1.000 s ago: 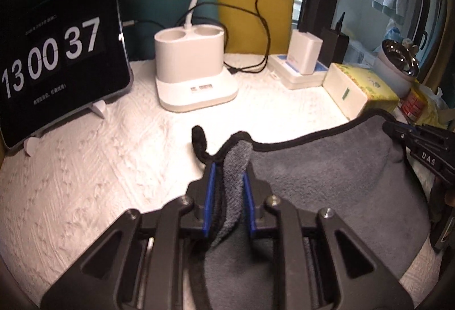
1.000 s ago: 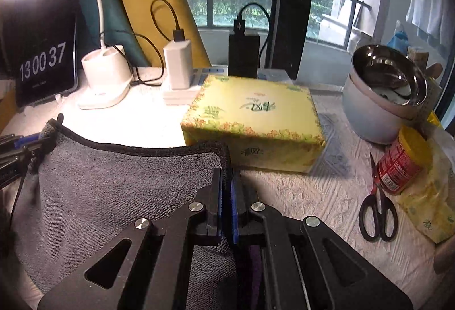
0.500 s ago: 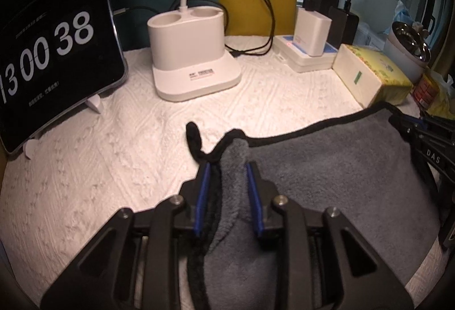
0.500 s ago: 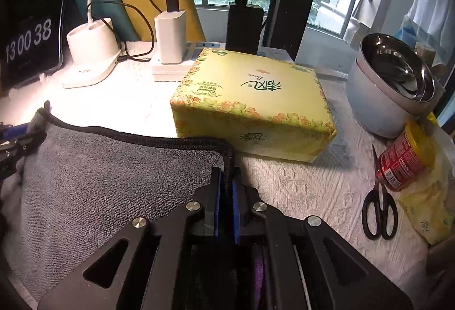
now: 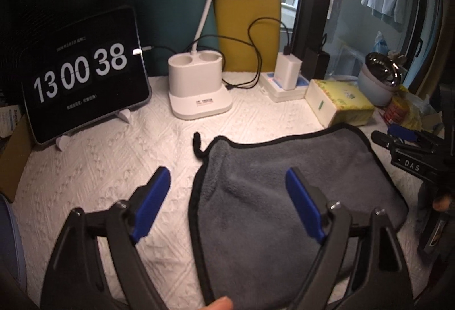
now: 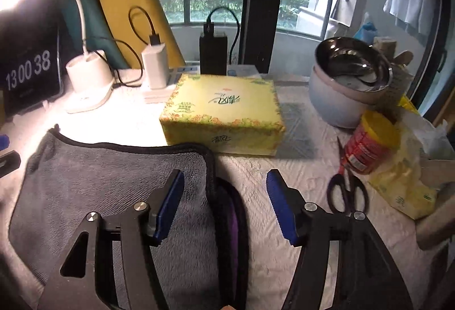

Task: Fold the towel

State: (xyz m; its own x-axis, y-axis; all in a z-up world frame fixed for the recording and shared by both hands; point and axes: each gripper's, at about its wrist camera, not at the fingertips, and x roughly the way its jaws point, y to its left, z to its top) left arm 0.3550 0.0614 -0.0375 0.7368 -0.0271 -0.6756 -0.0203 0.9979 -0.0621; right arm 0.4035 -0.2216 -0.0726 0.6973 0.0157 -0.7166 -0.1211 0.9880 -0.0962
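A grey towel (image 5: 284,182) with black edging lies folded flat on the white textured cloth; it also shows in the right wrist view (image 6: 108,185), with a purple underside at its right edge. My left gripper (image 5: 227,185) is open and empty, raised over the towel's left edge, its blue pads wide apart. My right gripper (image 6: 224,182) is open and empty over the towel's right edge; it shows from the left wrist view (image 5: 409,156) at the towel's right side.
Behind the towel stand a clock tablet (image 5: 82,76), a white lamp base (image 5: 199,88), chargers (image 5: 287,74) and a yellow tissue box (image 6: 224,113). At right are a steel bowl on a pot (image 6: 352,76), a red jar (image 6: 369,142), scissors (image 6: 347,185) and a yellow bag (image 6: 406,176).
Both grippers have opened and let go of the towel's corners. The towel now lies flat. Both grippers have drawn back and up a little.
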